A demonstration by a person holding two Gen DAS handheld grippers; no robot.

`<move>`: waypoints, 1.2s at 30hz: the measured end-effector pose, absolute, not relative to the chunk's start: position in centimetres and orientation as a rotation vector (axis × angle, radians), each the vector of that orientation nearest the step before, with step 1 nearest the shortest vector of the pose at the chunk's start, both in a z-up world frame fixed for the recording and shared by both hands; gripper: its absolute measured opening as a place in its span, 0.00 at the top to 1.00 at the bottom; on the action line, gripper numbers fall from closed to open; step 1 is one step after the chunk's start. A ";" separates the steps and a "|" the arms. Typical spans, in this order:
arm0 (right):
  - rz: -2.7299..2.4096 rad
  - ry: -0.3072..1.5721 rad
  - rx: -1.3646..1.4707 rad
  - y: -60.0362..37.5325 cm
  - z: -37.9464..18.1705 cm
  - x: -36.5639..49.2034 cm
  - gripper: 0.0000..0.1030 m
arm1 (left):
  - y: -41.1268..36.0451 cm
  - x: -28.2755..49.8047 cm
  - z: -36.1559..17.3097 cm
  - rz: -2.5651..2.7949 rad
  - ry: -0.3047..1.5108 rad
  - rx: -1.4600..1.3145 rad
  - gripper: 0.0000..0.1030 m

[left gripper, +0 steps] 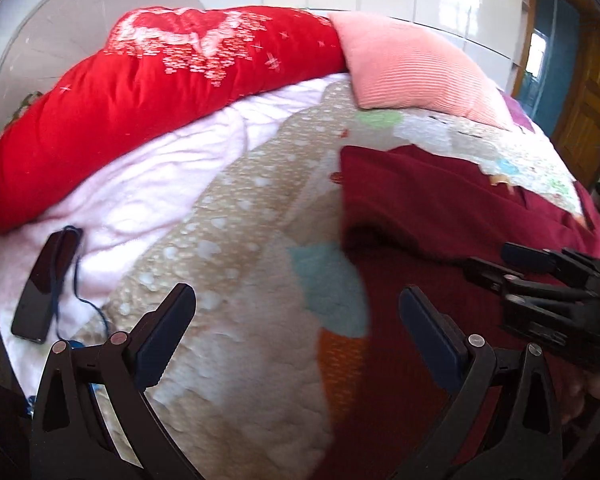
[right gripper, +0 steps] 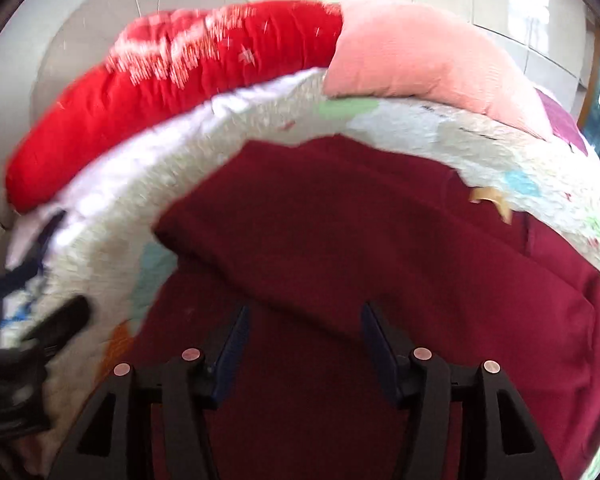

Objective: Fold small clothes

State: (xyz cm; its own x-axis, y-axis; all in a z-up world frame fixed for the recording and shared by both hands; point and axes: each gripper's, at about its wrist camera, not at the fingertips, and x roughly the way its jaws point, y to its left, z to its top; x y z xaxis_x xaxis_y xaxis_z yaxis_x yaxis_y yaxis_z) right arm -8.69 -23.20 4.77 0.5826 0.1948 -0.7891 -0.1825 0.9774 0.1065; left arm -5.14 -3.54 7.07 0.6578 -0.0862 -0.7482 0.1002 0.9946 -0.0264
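Left gripper [left gripper: 298, 312] spread wide, holding nothing, hovering above the patterned bedspread [left gripper: 236, 240] right at the left edge of the dark red garment [left gripper: 440, 208]. Right gripper [right gripper: 304, 322] also parted with nothing pinched, fingers aimed straight at a raised fold line running across the cloth; can't tell whether the pads are touching the fabric or just above it. Also visible from the left wrist cam, poking in from the right side over the garment.

Moving outward: garment spread across the middle of the bed, one layer apparently flapped over another, so looks like a first fold already made. Lumpy though, edges not lined up, a small tan tag [right gripper: 494, 200] showing near the far right edge. Probably somewhere in the early-middle; still needs at least one more fold and a smoothing pass. Just a guess from how it lies.

Further out: phone [left gripper: 44, 284] with a blue cord on the pink-white blanket [left gripper: 148, 184] at left, well apart from the garment. Red quilt [left gripper: 148, 92] and pink pillow [left gripper: 412, 64] along the headboard end.
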 end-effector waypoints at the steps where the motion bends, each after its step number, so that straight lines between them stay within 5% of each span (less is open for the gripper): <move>1: 0.220 0.910 0.027 -24.3 5.3 -9.4 0.46 | -3.9 -5.1 7.3 -0.121 0.852 0.004 0.01; 14: -0.126 0.908 0.104 -41.8 6.3 -18.2 0.49 | -9.5 0.7 7.7 -0.241 0.895 0.005 0.01; 22: -0.103 0.855 0.227 -42.9 6.6 -12.9 0.55 | -10.0 4.4 4.2 -0.182 0.964 0.006 0.01; 27: -0.124 0.972 0.199 -42.2 2.1 -8.3 0.55 | -10.0 5.2 1.7 -0.187 1.035 0.003 0.01; 32: -0.118 0.905 0.215 -45.0 5.1 -9.6 0.55 | -9.8 4.5 2.3 -0.176 1.013 0.009 0.01; 36: -0.323 0.834 0.170 -50.3 7.9 -9.6 0.42 | -10.8 3.5 2.0 -0.199 0.989 0.025 0.01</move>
State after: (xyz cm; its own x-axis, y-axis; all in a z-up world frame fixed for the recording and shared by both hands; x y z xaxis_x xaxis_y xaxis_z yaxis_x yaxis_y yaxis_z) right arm -9.56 -50.28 7.90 0.6269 -0.2138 -0.7492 0.3459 0.9380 0.0218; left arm 3.51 -10.81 2.03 0.5332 -0.1556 -0.8315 0.1781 0.9816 -0.0694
